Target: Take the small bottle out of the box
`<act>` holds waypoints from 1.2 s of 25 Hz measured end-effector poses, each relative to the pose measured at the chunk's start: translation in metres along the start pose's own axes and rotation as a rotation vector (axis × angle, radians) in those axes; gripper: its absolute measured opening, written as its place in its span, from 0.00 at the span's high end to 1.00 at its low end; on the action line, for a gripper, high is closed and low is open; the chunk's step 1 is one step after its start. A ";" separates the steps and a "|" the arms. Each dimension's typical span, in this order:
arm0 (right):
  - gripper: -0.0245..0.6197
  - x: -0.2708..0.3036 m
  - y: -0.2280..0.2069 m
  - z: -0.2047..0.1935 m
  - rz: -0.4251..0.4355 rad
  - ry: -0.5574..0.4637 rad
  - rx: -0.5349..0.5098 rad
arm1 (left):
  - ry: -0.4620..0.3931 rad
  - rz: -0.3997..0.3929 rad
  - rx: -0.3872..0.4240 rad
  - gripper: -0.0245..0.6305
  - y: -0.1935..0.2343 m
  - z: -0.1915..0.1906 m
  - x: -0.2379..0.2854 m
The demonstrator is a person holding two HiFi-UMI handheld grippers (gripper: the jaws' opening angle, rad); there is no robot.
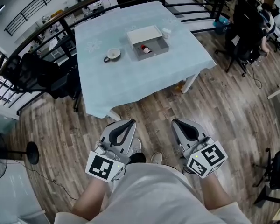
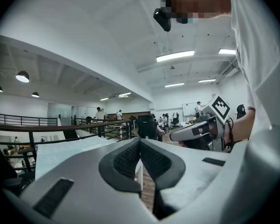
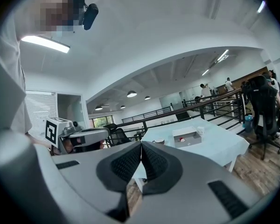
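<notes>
- A person stands on a wood floor, a short way back from a table covered with a pale blue cloth.
- The person holds 2 grippers low, side by side, pointing towards the table.
- The left gripper has its jaws pressed together with nothing between them.
- The right gripper is clenched the same way and is also empty.
- An open grey box sits near the table's far side, with its white lid touching it behind.
- The small bottle rests inside the box, near the middle, well apart from both grippers. It shows red and white, and looks to be lying on its side.
- A cup stands left of the box, and a small white container sits just beside the box's far right corner.
- The bottle is probably light and stiff, with smooth sides that could slip or roll.
- The best hold is likely across the bottle's body, coming down from above between the box walls, with a gentle squeeze.
- The jaws would have to open first.
</notes>
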State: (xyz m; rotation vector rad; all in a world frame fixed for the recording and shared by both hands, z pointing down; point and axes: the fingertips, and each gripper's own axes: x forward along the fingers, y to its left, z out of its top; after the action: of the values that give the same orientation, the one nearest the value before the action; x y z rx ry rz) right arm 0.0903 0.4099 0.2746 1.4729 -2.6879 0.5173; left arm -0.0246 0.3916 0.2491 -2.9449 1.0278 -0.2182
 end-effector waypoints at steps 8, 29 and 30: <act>0.93 0.014 -0.023 0.003 -0.001 0.009 -0.013 | -0.017 0.004 -0.005 0.93 0.016 -0.003 0.027; 0.93 0.155 -0.112 0.025 -0.023 0.076 0.005 | 0.009 -0.014 -0.064 0.93 0.153 -0.030 0.135; 0.93 0.164 -0.116 0.027 -0.025 0.081 0.007 | 0.011 -0.018 -0.069 0.93 0.161 -0.032 0.140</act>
State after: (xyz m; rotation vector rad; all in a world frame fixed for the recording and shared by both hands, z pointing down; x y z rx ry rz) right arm 0.0988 0.2109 0.3116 1.4529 -2.6058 0.5727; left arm -0.0199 0.1794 0.2887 -3.0183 1.0317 -0.2040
